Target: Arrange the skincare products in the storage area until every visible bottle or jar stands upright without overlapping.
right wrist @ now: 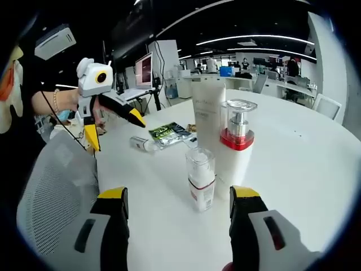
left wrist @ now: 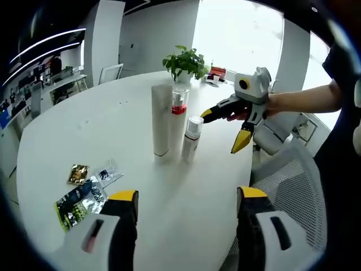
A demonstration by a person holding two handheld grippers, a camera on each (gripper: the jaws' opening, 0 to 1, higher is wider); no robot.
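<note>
Three skincare products stand upright in a tight cluster on the white round table (left wrist: 84,130): a tall white tube (left wrist: 161,119), a pump bottle with a red band (left wrist: 179,121) and a small clear-capped bottle (left wrist: 192,138). My left gripper (left wrist: 188,195) is open, short of them, with nothing between its jaws. My right gripper (left wrist: 224,129) hovers open just right of the small bottle. In the right gripper view the small bottle (right wrist: 201,183) stands just ahead of my open right gripper (right wrist: 179,195), with the pump bottle (right wrist: 237,152) and tube (right wrist: 207,113) behind. My left gripper (right wrist: 114,131) hangs open at the upper left.
Flat sachets lie on the table: a green-black one (left wrist: 79,200), a gold one (left wrist: 78,173), a clear one (left wrist: 108,172). In the right gripper view the sachets (right wrist: 169,132) lie beyond the bottles. A potted plant (left wrist: 185,63) stands at the far edge. A mesh chair (left wrist: 293,186) sits beside the table.
</note>
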